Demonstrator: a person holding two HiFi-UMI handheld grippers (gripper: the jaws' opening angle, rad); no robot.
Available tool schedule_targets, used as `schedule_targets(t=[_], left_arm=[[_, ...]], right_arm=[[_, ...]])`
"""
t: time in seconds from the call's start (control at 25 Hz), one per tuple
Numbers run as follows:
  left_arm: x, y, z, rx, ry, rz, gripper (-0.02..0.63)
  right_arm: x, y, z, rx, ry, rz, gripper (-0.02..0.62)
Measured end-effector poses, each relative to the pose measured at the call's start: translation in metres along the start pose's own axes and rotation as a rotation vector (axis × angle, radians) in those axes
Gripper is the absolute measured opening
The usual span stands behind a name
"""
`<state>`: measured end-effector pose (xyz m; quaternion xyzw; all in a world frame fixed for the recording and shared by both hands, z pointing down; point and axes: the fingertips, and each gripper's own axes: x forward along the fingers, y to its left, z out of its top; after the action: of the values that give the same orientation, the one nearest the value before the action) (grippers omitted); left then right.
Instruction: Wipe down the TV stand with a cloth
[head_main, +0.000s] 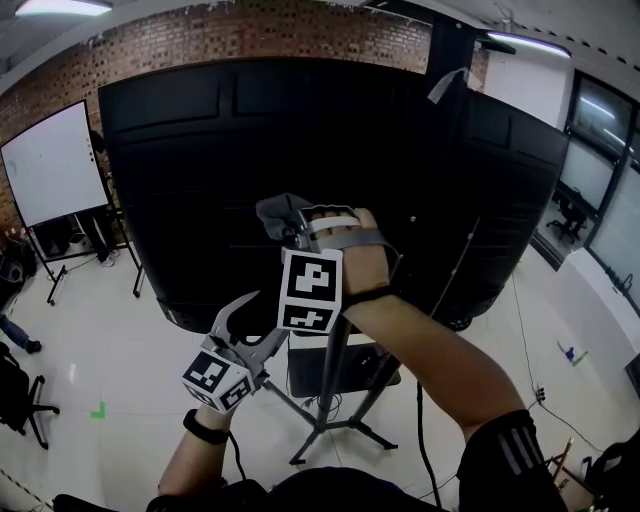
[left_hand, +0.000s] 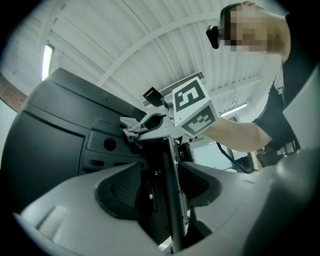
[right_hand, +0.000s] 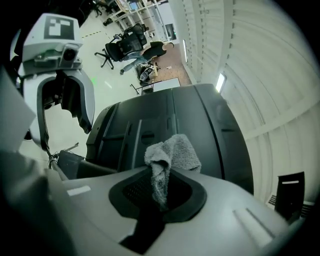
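Observation:
The big black back of the TV (head_main: 200, 200) fills the middle of the head view, carried on a black stand pole (head_main: 333, 375) with tripod legs (head_main: 320, 432). My right gripper (head_main: 290, 225) is raised against the TV's back and is shut on a grey cloth (head_main: 280, 210). The cloth (right_hand: 172, 152) sticks up from the closed jaws of my right gripper (right_hand: 161, 182). Lower down, my left gripper (head_main: 272, 318) is open. In its own view the pole (left_hand: 172, 200) runs between the spread jaws of my left gripper (left_hand: 160, 186). Whether the pads touch the pole is unclear.
A black shelf (head_main: 372, 372) sits on the stand just above the legs. A cable (head_main: 420, 430) hangs down to the floor on the right. A whiteboard (head_main: 50, 165) on a wheeled frame stands at the left. An office chair (head_main: 15, 395) is at the left edge.

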<state>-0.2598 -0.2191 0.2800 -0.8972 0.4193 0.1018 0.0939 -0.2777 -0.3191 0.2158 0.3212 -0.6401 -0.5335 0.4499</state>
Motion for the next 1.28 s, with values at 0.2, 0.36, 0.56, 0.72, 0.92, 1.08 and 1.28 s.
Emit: schedule_targets(t=[0.2, 0.36, 0.56, 0.72, 0.92, 1.08, 1.28], left_arm=[[-0.005, 0.005, -0.004, -0.007, 0.006, 0.011, 0.261], [-0.018, 0.019, -0.006, -0.001, 0.017, 0.055, 0.261], [-0.038, 0.036, -0.010, 0.005, 0.039, 0.122, 0.261], [-0.051, 0.041, -0.018, 0.002, 0.050, 0.151, 0.259], [-0.051, 0.039, -0.024, -0.004, 0.043, 0.136, 0.259], [-0.037, 0.028, -0.021, -0.017, 0.040, 0.101, 0.259], [-0.017, 0.015, -0.024, -0.032, 0.036, 0.054, 0.259]], right_arm=[[-0.008, -0.003, 0.003, -0.001, -0.029, -0.004, 0.044], [-0.012, 0.013, 0.045, 0.000, -0.138, 0.025, 0.044], [0.005, 0.040, 0.085, -0.014, -0.207, 0.078, 0.044], [0.023, 0.053, 0.090, -0.016, -0.192, 0.103, 0.044], [0.029, 0.063, 0.074, -0.023, -0.153, 0.116, 0.044], [0.024, 0.065, 0.050, -0.024, -0.106, 0.115, 0.044], [0.018, 0.067, 0.018, -0.029, -0.045, 0.112, 0.044]])
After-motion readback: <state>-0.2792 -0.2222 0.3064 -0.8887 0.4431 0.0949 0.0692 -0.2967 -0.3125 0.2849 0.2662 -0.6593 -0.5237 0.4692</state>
